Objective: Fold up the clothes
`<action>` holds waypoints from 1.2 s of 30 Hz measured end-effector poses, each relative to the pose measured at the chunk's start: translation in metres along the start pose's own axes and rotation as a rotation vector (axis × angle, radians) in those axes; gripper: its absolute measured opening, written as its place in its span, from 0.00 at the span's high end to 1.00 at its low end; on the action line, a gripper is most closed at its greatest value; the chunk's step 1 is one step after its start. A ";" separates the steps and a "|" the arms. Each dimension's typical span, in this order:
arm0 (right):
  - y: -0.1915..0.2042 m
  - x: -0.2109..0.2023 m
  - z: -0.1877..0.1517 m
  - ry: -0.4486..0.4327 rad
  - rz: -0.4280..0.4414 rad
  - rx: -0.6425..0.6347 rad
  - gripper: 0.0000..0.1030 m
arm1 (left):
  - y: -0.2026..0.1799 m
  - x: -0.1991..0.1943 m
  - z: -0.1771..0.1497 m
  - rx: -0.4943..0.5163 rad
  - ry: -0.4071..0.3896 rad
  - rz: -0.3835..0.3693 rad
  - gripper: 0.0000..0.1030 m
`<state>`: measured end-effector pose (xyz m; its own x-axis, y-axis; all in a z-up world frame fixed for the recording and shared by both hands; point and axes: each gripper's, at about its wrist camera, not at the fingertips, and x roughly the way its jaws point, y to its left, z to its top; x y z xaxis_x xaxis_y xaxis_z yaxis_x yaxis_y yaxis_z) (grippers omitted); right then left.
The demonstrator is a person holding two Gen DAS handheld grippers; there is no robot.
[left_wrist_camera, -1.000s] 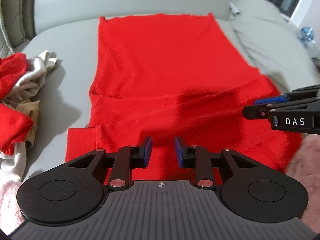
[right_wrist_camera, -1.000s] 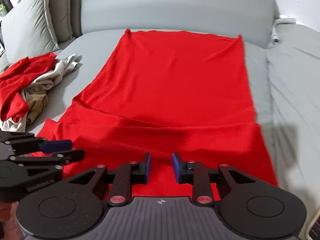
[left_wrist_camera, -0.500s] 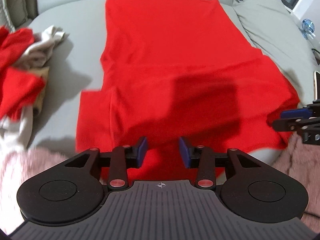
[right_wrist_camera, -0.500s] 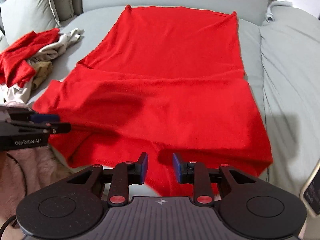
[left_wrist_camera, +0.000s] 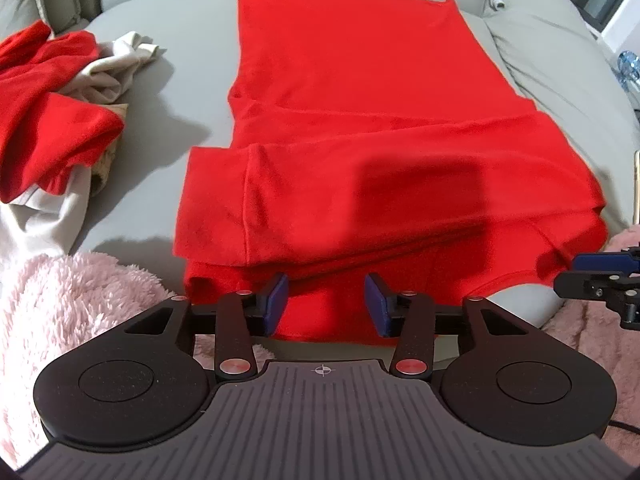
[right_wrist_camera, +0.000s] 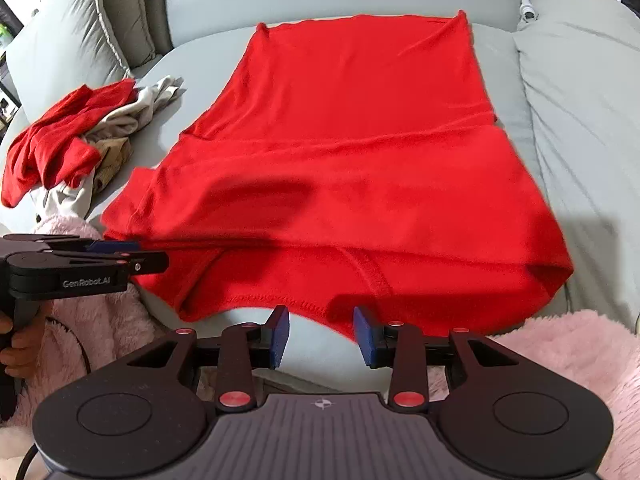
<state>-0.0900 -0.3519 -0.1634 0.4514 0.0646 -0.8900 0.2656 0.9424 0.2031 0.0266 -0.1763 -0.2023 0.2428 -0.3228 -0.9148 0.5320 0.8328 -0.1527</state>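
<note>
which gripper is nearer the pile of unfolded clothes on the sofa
Left. The left gripper sits at the red shirt's near left corner, just below the clothes pile. The right gripper is at the shirt's near hem, farther right.

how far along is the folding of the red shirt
Early on. Done: the red shirt lies flat on the sofa, sleeves folded in. In hand: nothing; the left gripper and right gripper are open. Left: further folds, plus the clothes pile.

Grey sofa seat (right_wrist_camera: 192, 56) carries spread red garment (right_wrist_camera: 352, 152), crumpled clothes pile (right_wrist_camera: 76, 144) beside.
</note>
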 end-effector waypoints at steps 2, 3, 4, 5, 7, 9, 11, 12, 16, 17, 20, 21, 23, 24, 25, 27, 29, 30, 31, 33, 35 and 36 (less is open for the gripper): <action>-0.005 -0.001 0.008 -0.007 -0.009 -0.017 0.65 | 0.001 -0.001 0.007 -0.018 0.005 -0.028 0.52; -0.008 -0.002 0.014 -0.015 -0.019 -0.024 0.65 | 0.002 -0.001 0.014 -0.023 0.004 -0.037 0.52; -0.011 -0.003 0.020 -0.024 -0.029 -0.031 0.65 | 0.003 -0.002 0.022 -0.027 0.002 -0.046 0.52; -0.015 -0.005 0.026 -0.035 -0.038 -0.036 0.65 | 0.003 -0.003 0.031 -0.024 -0.004 -0.046 0.52; -0.025 -0.008 0.045 -0.072 -0.052 -0.030 0.65 | 0.004 -0.004 0.051 -0.018 -0.017 -0.045 0.52; -0.037 -0.012 0.066 -0.117 -0.069 -0.020 0.65 | 0.006 -0.003 0.074 -0.017 -0.038 -0.040 0.52; -0.048 -0.002 0.090 -0.134 -0.086 -0.012 0.65 | 0.011 0.002 0.106 -0.023 -0.060 -0.025 0.52; -0.055 0.006 0.103 -0.137 -0.094 -0.008 0.65 | 0.014 0.005 0.121 -0.025 -0.068 -0.018 0.52; -0.079 0.037 0.154 -0.151 -0.126 0.009 0.65 | 0.028 0.034 0.180 -0.003 -0.091 0.036 0.52; -0.085 0.044 0.167 -0.155 -0.135 0.014 0.65 | 0.031 0.039 0.188 0.001 -0.093 0.044 0.52; -0.104 0.067 0.205 -0.165 -0.159 0.027 0.65 | 0.047 0.070 0.228 0.008 -0.101 0.072 0.52; -0.111 0.076 0.219 -0.176 -0.167 0.040 0.65 | 0.053 0.083 0.243 0.009 -0.110 0.083 0.52; -0.127 0.099 0.250 -0.225 -0.181 0.097 0.63 | 0.061 0.104 0.268 0.021 -0.125 0.099 0.49; -0.134 0.108 0.263 -0.247 -0.184 0.117 0.62 | 0.064 0.114 0.278 0.032 -0.132 0.106 0.49; -0.140 0.117 0.276 -0.269 -0.187 0.131 0.61 | 0.066 0.124 0.288 0.044 -0.139 0.113 0.49; -0.152 0.133 0.302 -0.301 -0.201 0.145 0.60 | 0.070 0.140 0.308 0.072 -0.158 0.137 0.49; -0.163 0.150 0.323 -0.318 -0.214 0.145 0.60 | 0.075 0.156 0.328 0.075 -0.185 0.160 0.47; -0.169 0.158 0.333 -0.322 -0.221 0.143 0.60 | 0.078 0.163 0.336 0.071 -0.195 0.167 0.47; -0.175 0.166 0.342 -0.322 -0.230 0.142 0.59 | 0.081 0.172 0.347 0.058 -0.197 0.169 0.46; -0.184 0.181 0.356 -0.315 -0.232 0.145 0.58 | 0.085 0.187 0.360 0.048 -0.191 0.166 0.46; -0.191 0.194 0.364 -0.289 -0.244 0.143 0.55 | 0.084 0.202 0.370 0.072 -0.182 0.166 0.46; -0.195 0.200 0.368 -0.273 -0.253 0.142 0.55 | 0.083 0.209 0.375 0.088 -0.177 0.170 0.46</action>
<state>0.2619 -0.6431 -0.2311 0.5612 -0.2711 -0.7820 0.5037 0.8616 0.0628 0.4251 -0.3433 -0.2661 0.4692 -0.2616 -0.8435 0.5383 0.8419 0.0383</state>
